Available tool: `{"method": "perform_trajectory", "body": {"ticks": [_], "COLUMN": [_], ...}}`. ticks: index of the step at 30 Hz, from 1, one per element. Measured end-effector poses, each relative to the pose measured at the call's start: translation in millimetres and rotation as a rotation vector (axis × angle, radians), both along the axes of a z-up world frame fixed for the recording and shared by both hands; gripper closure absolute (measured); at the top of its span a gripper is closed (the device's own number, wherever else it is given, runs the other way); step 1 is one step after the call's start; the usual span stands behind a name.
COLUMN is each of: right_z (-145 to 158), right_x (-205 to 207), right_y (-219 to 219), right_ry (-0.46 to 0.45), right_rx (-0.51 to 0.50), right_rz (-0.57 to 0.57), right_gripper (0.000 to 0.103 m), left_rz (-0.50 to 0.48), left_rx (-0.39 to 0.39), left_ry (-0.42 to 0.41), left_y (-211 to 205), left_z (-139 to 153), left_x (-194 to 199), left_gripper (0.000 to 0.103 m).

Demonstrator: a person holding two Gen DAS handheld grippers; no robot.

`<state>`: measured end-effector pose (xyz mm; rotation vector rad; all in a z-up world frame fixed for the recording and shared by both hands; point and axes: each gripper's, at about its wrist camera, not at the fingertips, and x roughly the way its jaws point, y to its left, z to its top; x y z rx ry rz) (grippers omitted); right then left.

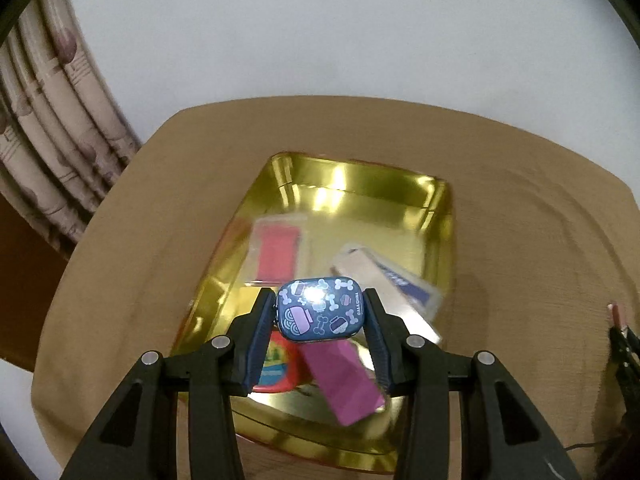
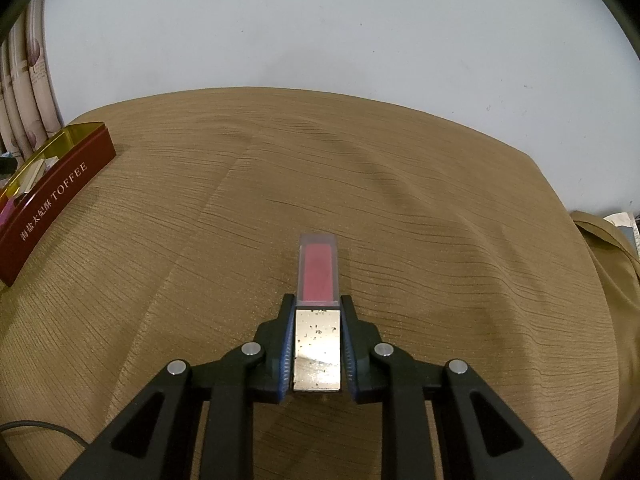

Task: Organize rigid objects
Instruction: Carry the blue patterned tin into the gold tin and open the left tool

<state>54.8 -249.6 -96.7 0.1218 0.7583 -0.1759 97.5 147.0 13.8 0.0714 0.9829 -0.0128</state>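
Far left, patterned curtain [image 1: 60, 128] hangs beside the table, which has a tan cloth [image 1: 520, 240] over it. Gold tin [image 1: 360, 184] sits mid-table; from the right wrist view its outer wall is dark red w/ "TOFFEE" lettering.

Inside tin, L to R: red-filled clear tube [image 1: 276, 252] toward far-left, round red item [image 1: 278, 364] at near-left, partly hidden by a finger, purple flat piece [image 1: 348, 380] near-centre, silver/blue pack [image 1: 384, 280] on the right, tilted.

Left gripper [image 1: 320, 316] is over the tin's near half, jaws partway open and pressed on both sides of a small blue case [image 1: 320, 312] w/ bone/bowl print; case is lifted above the tin contents.

Right gripper [image 2: 318, 344] is right of the tin, well apart, jaws nearly closed on the silver cap of a lip gloss tube [image 2: 318, 268]; pink clear end points away, low over the cloth; contact w/ cloth can't tell.
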Motion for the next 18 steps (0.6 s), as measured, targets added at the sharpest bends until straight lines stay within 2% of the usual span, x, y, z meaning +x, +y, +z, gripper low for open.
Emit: {"method": "perform_trajectory", "body": {"ticks": [11, 18], "right_z": [0, 0], "right_x": [0, 0], "right_y": [0, -1], "right_ry": [0.0, 0.0], "right_rx": [0.001, 0.0], "right_rz": [0.0, 0.0], "right_gripper": [0.082, 0.082], "left_rz": [0.055, 0.082], "left_rx": [-0.013, -0.054], "left_ry": [0.018, 0.057], "left_y": [29, 43], "left_z": [-9, -20], "left_x": [16, 33], "left_gripper": [0.063, 0.063]}}
